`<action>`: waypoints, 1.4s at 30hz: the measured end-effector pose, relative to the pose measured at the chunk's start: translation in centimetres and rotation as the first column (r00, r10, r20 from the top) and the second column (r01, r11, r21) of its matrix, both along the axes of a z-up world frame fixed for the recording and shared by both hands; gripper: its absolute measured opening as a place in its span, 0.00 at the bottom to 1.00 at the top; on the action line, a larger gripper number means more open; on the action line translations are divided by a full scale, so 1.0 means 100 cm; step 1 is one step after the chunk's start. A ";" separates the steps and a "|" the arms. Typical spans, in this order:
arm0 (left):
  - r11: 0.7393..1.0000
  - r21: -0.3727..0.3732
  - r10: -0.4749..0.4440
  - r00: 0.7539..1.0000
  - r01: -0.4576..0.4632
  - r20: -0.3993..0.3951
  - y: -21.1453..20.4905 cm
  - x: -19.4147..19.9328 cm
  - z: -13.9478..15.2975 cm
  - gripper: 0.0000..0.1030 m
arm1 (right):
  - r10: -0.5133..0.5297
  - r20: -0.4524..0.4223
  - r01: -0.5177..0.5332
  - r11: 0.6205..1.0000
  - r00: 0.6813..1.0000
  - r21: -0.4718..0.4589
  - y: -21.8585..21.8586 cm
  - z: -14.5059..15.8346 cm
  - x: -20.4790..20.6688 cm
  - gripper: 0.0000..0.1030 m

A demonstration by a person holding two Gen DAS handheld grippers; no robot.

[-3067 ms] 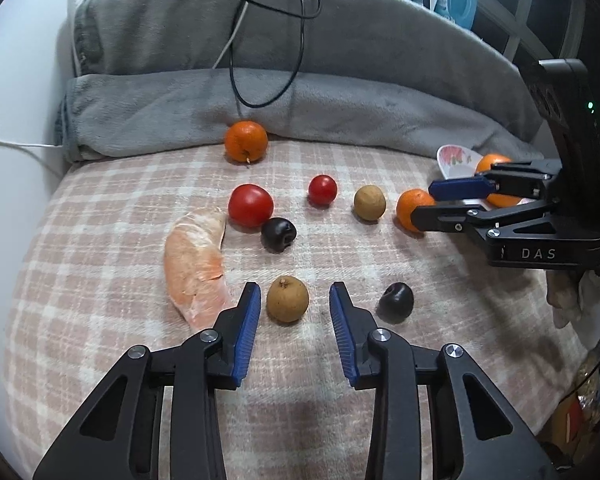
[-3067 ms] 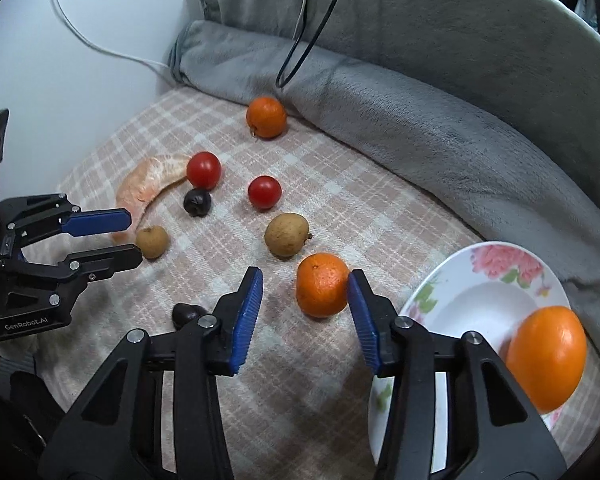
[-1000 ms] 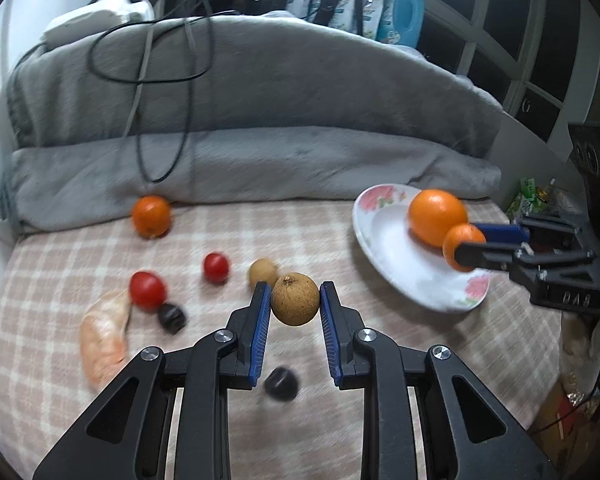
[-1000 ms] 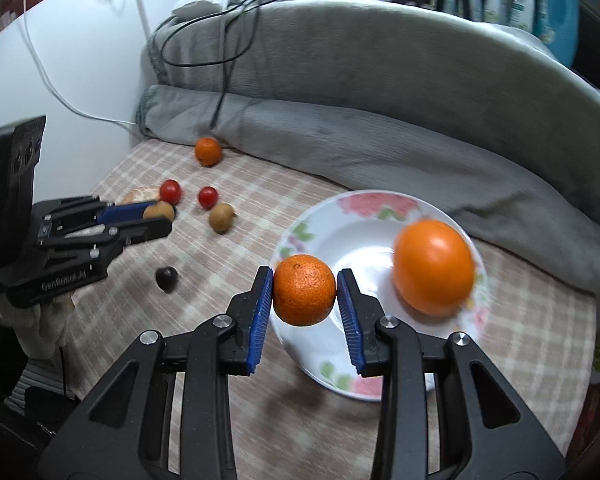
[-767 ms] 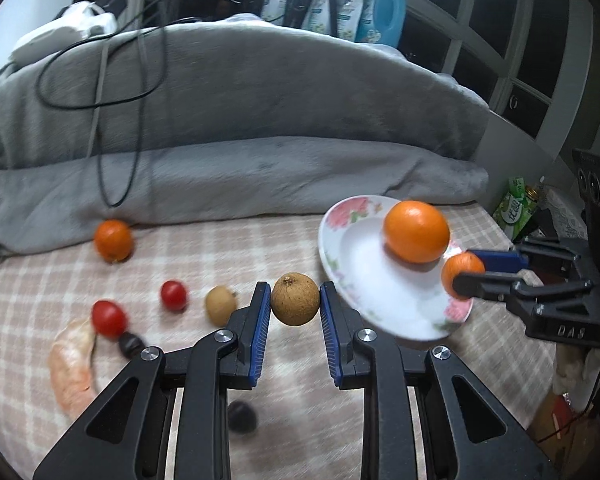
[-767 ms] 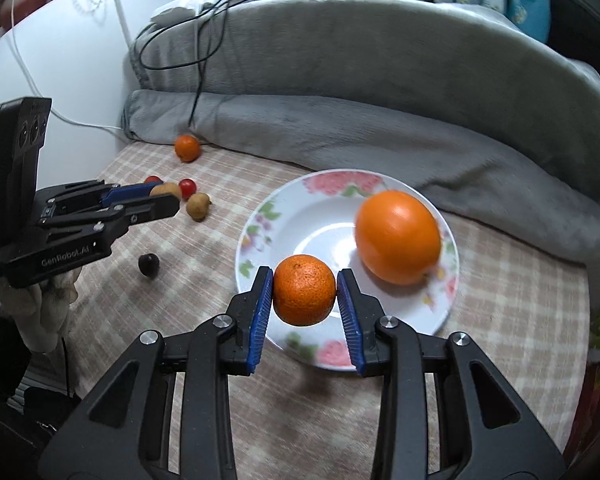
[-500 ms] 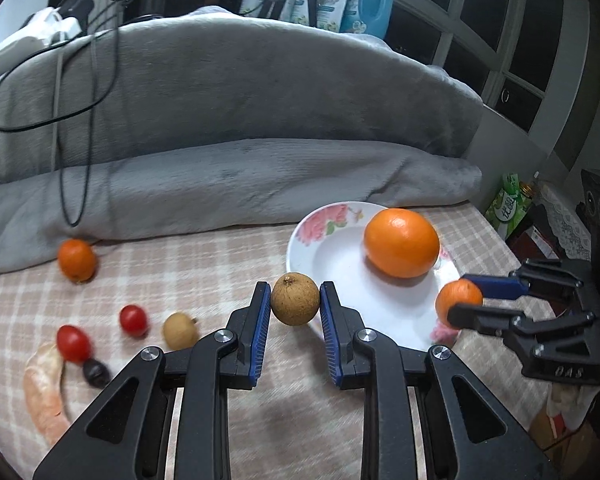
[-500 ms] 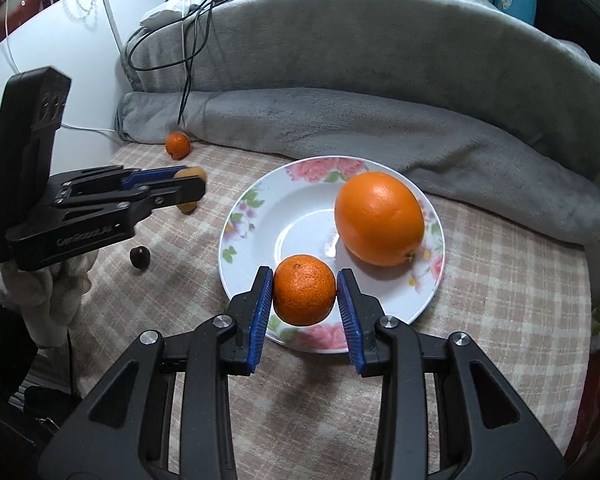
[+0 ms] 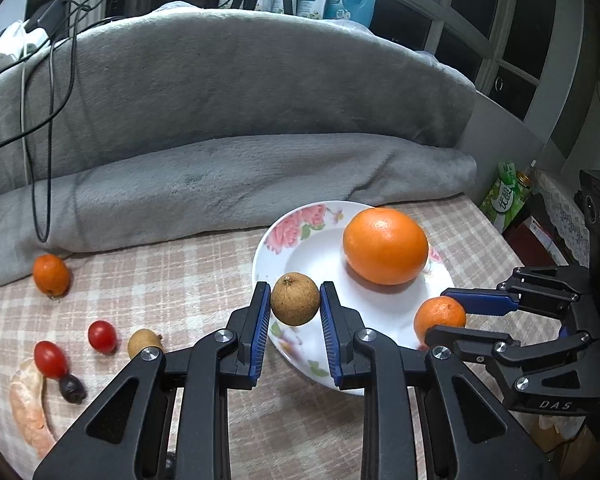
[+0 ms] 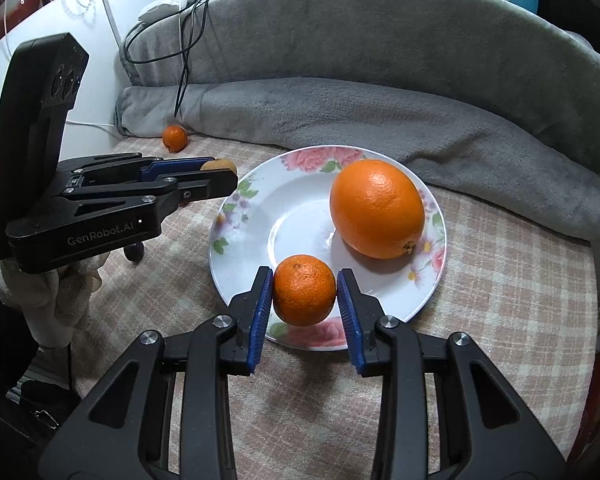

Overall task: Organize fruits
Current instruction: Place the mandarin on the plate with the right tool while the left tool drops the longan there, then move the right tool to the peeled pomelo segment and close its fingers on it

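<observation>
Left wrist view: left tool [image 9: 295,316] grips longan [image 9: 295,298] over plate [image 9: 284,236] rim.
Right tool [image 10: 304,308]: grips mandarin [image 10: 304,290].
Risk: released fruit rolls off plate; orange [image 10: 377,209] crowds far side.

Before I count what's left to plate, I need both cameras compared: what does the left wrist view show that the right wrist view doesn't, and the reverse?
Only the left wrist view shows two cherry tomatoes, a loose longan and the peeled citrus piece on the checked cloth.

Only the right wrist view shows the gloved hand under the left gripper.

Both show the floral plate bearing a large orange, a far mandarin by the grey blanket, a dark fruit, the left gripper's held longan and the right gripper shut on a mandarin.
</observation>
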State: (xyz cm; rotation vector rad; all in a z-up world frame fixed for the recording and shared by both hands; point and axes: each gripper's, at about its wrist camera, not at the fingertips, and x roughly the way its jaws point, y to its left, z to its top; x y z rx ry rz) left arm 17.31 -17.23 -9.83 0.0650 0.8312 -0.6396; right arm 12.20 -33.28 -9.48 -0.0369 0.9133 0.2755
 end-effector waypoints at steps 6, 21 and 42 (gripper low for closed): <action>1.000 0.000 -0.001 1.000 0.001 0.009 -0.001 -0.001 0.004 0.23 | 0.003 0.006 -0.003 1.000 1.000 -0.007 0.003 0.000 0.000 0.34; 0.999 -0.027 0.038 0.999 -0.037 0.037 0.010 -0.007 0.017 0.69 | -0.026 0.072 0.028 0.999 0.997 -0.029 0.002 0.015 -0.008 0.84; 0.984 -0.063 0.170 0.984 -0.167 0.043 0.081 -0.018 0.038 0.75 | -0.040 0.027 0.035 0.987 0.999 0.158 0.021 0.039 0.002 0.92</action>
